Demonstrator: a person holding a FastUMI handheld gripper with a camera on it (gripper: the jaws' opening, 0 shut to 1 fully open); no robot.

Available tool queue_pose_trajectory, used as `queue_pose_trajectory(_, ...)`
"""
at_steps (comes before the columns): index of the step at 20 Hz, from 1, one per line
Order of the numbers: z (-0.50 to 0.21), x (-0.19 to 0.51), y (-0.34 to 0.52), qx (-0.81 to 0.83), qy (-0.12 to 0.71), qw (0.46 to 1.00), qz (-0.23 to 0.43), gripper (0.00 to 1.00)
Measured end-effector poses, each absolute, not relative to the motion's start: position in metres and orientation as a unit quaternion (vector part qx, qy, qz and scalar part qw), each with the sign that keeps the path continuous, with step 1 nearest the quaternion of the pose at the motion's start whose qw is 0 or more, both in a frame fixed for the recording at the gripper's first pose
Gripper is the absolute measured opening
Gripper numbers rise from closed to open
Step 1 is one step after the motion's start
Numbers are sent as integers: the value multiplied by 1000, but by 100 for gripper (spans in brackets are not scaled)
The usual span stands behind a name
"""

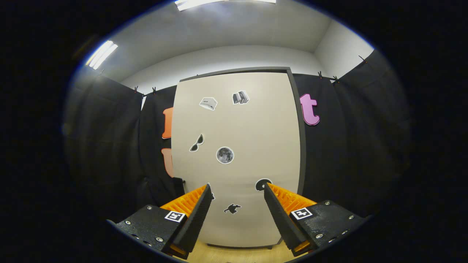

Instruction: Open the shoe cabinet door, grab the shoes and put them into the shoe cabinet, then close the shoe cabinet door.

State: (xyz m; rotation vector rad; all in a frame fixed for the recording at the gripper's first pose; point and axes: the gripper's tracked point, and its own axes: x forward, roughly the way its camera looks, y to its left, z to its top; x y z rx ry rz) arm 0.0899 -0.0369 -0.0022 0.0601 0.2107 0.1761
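At frame centre, the tall beige sticker-dotted shoe cabinet door point(237, 157) is seen shut; nothing is judged done yet; the gripper point(237, 197) is held with jaws released, empty, before it.

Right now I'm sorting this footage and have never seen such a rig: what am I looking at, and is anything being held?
This is a fisheye camera riding on a hand-held two-finger gripper, looking forward along its fingers. A person carries it; there is no robot arm. The fingers stand apart with nothing between them, so nothing is held. Beyond them stands the shoe cabinet, its pale door closed and dotted with stickers. It rests on a wooden floor, with black cloth hung around and ceiling lights above.
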Motion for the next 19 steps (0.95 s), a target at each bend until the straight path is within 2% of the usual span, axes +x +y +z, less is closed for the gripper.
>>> queue_pose_trajectory(10, 25, 64, -104, 2, 81, 997, 0, 90)
queue_pose_trajectory(19, 22, 51, -121, 6, 87, 996, -16, 90)
